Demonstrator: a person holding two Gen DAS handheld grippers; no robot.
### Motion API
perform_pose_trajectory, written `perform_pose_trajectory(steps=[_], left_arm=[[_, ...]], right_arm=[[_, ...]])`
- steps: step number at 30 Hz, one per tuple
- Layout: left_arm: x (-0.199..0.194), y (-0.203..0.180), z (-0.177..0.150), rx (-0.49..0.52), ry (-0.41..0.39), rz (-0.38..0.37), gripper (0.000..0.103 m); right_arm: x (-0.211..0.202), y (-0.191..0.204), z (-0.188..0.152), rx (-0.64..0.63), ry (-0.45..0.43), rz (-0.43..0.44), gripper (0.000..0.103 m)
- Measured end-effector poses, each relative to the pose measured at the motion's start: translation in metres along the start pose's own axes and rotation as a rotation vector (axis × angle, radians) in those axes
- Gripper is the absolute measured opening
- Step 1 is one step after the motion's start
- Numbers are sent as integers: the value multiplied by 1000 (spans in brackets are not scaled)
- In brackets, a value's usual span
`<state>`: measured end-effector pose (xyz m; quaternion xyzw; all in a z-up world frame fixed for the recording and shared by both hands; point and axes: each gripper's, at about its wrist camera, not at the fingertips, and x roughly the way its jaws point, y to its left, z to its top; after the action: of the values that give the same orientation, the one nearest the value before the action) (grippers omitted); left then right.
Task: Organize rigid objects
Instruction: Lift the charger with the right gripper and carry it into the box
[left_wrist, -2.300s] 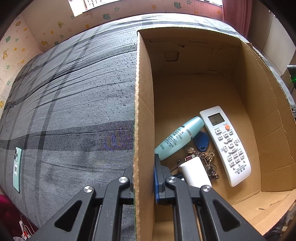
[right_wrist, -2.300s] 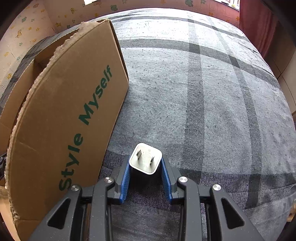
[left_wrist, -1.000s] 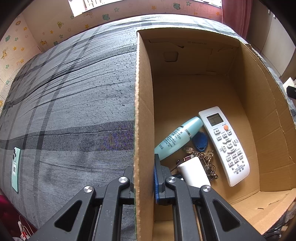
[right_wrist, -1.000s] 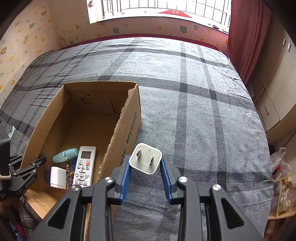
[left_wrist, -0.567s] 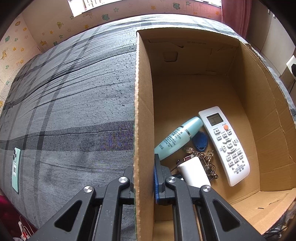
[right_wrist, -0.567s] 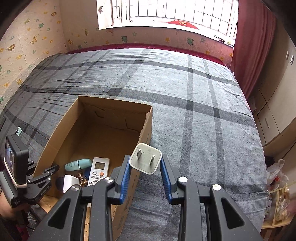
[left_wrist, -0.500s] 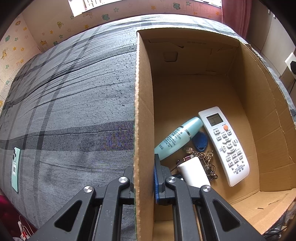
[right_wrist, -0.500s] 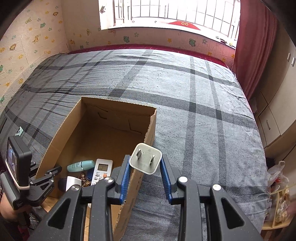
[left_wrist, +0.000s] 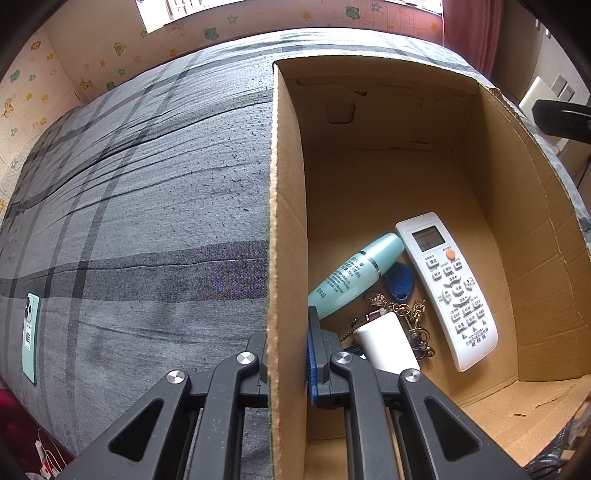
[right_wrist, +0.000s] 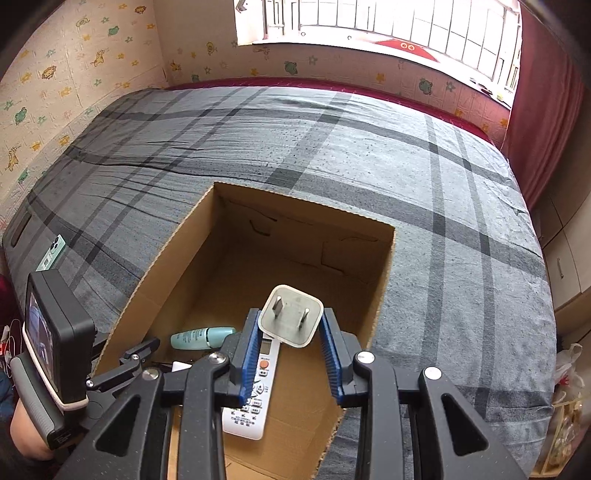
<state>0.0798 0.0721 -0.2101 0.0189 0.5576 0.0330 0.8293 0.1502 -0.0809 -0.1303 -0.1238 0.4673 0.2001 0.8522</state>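
1. Here, my left gripper (left_wrist: 288, 354) is clamped on the left wall of the open cardboard box (left_wrist: 517, 206), one finger outside it, one inside.
2. My right gripper (right_wrist: 290, 350) grips a white two-prong charger plug (right_wrist: 291, 320) between its blue pads, prongs facing up, held above the box's open top near its right wall.
3. On the box floor, at the near end, lie a white air-conditioner remote (left_wrist: 448, 286), a pale teal tube (left_wrist: 352, 275) against the left wall, a blue key fob (left_wrist: 399, 281), a bunch of keys with brass charms (left_wrist: 410, 314) and a second white charger (left_wrist: 386, 341). The far half of the floor is bare cardboard.
4. The box sits on a grey plaid bedspread (right_wrist: 369, 155); a mint-green phone (left_wrist: 30, 336) lies face down at the bed's left edge, well apart from the box.
5. The remote's lower end carries small print; its button labels are too small for me to read. The tube carries dark lettering I cannot make out.
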Motion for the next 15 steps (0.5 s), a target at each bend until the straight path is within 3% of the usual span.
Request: perform_pose_trajectory(steps=[15], left_arm=[[0, -1, -1, 3, -2, 1, 12]], right_arm=[[68, 41, -13, -32, 152, 89, 33]])
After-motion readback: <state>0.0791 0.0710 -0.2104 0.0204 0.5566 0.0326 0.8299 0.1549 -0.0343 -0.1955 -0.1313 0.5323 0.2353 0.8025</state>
